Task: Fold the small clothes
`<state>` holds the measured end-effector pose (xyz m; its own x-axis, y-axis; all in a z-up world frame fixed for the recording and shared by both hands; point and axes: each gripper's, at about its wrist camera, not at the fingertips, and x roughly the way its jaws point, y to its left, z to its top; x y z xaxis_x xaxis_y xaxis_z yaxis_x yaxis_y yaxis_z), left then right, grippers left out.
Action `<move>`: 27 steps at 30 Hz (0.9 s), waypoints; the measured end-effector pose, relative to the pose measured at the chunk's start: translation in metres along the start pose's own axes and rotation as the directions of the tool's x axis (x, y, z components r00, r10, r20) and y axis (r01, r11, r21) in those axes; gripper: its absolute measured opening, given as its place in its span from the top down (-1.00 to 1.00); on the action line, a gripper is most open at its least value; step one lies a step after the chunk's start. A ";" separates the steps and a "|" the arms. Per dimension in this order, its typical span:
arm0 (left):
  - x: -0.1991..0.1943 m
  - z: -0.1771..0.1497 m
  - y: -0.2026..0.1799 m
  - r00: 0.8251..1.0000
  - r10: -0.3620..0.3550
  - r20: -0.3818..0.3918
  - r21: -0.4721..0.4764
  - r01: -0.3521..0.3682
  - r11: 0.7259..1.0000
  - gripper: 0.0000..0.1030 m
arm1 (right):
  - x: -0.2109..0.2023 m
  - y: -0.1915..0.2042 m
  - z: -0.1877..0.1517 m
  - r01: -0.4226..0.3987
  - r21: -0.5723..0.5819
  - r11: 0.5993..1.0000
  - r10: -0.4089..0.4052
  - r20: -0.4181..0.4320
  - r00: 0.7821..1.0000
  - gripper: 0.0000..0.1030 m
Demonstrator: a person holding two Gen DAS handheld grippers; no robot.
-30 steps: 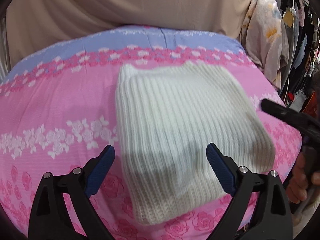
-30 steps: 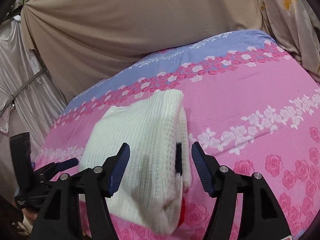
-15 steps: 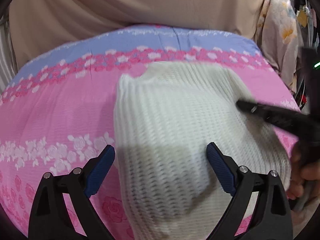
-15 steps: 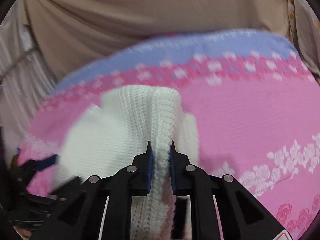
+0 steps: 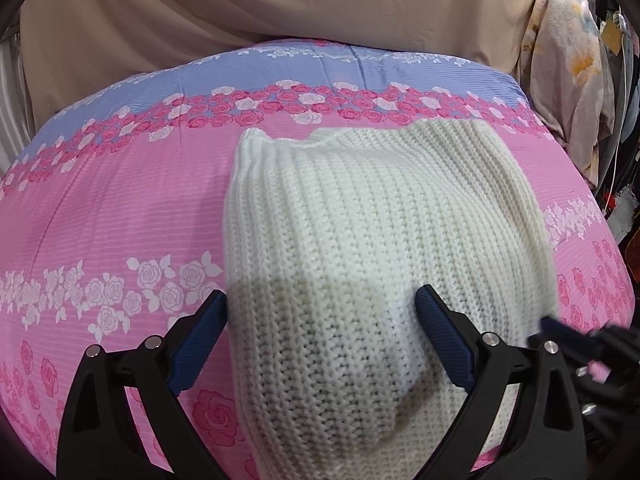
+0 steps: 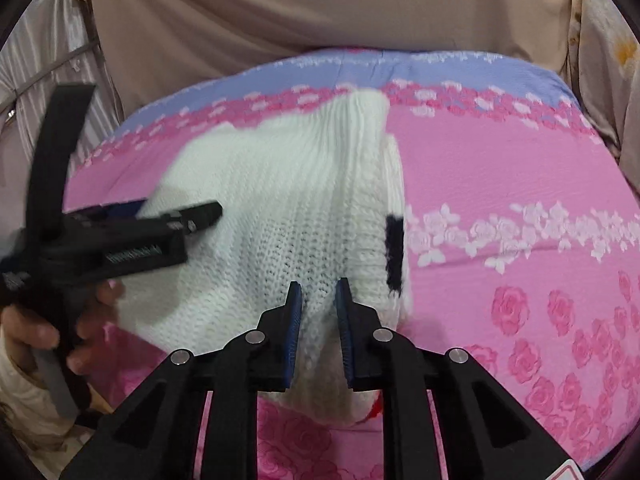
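A folded white knit sweater [image 5: 380, 240] lies on the pink floral bed sheet [image 5: 112, 216]. My left gripper [image 5: 320, 340] is open, its blue pads wide apart over the sweater's near edge. In the right wrist view the sweater [image 6: 280, 208] shows a black patch at its right edge. My right gripper [image 6: 319, 320] is shut on a pinch of the sweater's near edge. The left gripper also shows in the right wrist view [image 6: 176, 216], beside the sweater's left side, held by a hand.
A beige curtain [image 5: 280, 12] hangs behind the bed. Floral fabric [image 5: 568, 64] and hanging clothes stand at the right. The sheet's blue band [image 5: 320, 64] runs along the far edge.
My right gripper has closed on the sweater's near edge and stayed shut on it. The left gripper has moved in closer over the sweater, still open.
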<state>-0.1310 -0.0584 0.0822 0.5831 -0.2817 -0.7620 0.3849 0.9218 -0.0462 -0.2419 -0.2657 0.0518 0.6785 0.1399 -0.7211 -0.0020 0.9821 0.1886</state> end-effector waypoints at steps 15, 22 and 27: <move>-0.017 -0.004 0.001 1.000 -0.018 0.007 0.005 0.018 1.000 -0.77 | -0.030 0.006 0.003 0.006 0.013 1.000 -0.006 0.046 0.999 0.38; -0.044 -0.017 0.007 0.987 -0.158 -0.011 -0.008 0.158 0.987 -0.80 | -0.031 -0.008 0.008 0.016 0.091 0.996 -0.020 0.044 0.999 -0.27; -0.023 -0.029 0.008 0.988 -0.125 -0.091 0.000 0.125 0.992 -0.80 | -0.003 -0.012 0.010 0.000 0.121 0.993 0.001 -0.005 1.000 0.50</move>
<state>-0.1622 -0.0373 0.0805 0.4627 -0.3689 -0.8061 0.4547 0.8794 -0.1414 -0.2366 -0.2794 0.0578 0.6749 0.1413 -0.7242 0.0869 0.9594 0.2682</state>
